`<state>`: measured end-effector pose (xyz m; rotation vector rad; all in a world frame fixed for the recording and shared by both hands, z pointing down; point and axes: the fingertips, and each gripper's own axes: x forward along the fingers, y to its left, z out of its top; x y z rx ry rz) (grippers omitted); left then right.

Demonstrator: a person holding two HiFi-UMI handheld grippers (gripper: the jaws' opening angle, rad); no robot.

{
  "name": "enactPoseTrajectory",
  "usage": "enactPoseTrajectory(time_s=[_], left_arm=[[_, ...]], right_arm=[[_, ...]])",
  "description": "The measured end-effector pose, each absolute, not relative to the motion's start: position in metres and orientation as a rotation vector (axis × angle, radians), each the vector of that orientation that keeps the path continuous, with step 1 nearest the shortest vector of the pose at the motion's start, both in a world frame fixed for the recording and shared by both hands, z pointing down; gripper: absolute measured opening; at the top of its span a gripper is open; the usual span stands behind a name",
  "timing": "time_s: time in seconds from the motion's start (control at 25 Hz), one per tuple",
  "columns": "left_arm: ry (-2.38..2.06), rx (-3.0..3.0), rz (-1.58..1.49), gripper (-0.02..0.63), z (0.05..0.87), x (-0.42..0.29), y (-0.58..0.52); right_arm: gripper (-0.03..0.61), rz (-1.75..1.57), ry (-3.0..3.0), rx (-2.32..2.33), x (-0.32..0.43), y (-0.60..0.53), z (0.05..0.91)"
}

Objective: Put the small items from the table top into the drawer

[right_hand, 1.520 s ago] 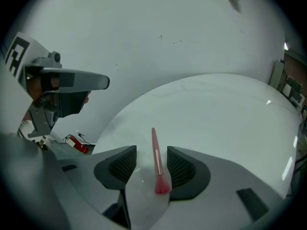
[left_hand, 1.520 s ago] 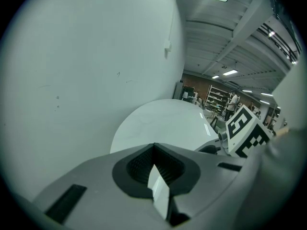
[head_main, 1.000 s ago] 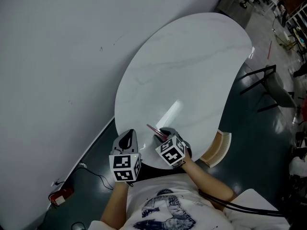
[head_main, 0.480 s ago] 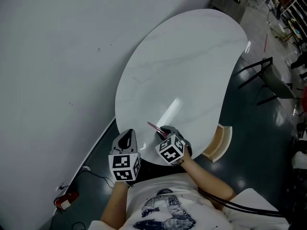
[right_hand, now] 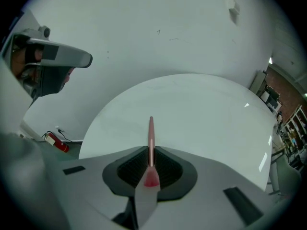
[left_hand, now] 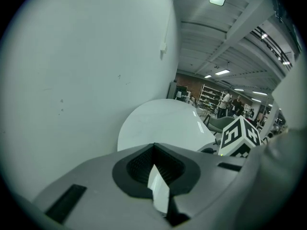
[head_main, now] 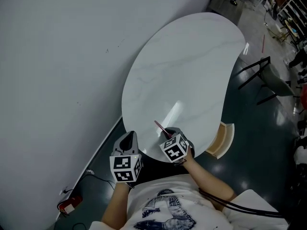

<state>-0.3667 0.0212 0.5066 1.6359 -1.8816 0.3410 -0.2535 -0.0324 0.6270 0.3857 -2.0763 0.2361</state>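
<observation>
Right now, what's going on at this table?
A person is at the near end of a white table with a gripper in each hand. The right gripper has just been closing its jaws and now pinches a slim pink pen, its tip sticking out over the tabletop. The left gripper hangs beside it, shut and empty.

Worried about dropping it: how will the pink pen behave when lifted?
The right claw has just been closing on the pink pen. Slim and straight, it probably stays stiff and light. Gripped near one end, it may pivot; looking round, it could roll if dropped.
</observation>
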Motion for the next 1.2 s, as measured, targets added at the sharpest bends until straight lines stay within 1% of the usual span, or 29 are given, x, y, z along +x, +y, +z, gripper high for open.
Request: enactPoseTrajectory(time_s=[0.52, 0.88, 1.2], left_arm=[[-1.774, 1.856, 0.391, 0.02, 0.471, -0.365, 0.049], [-1.641, 2.066, 0.421, 0.02, 0.454, -0.336, 0.085], [-1.509, 2.164, 0.455, 0.02, 0.459, -0.301, 0.118]], right_arm=[[0.061, 0.334, -2.131, 0.657, -0.246, 0.006, 0.569], [0.061, 0.44, -2.158, 0.909, -0.218, 0.061, 0.531], [0.06, 0.511, -2.166, 1.076, -0.192, 0.104, 0.511]])
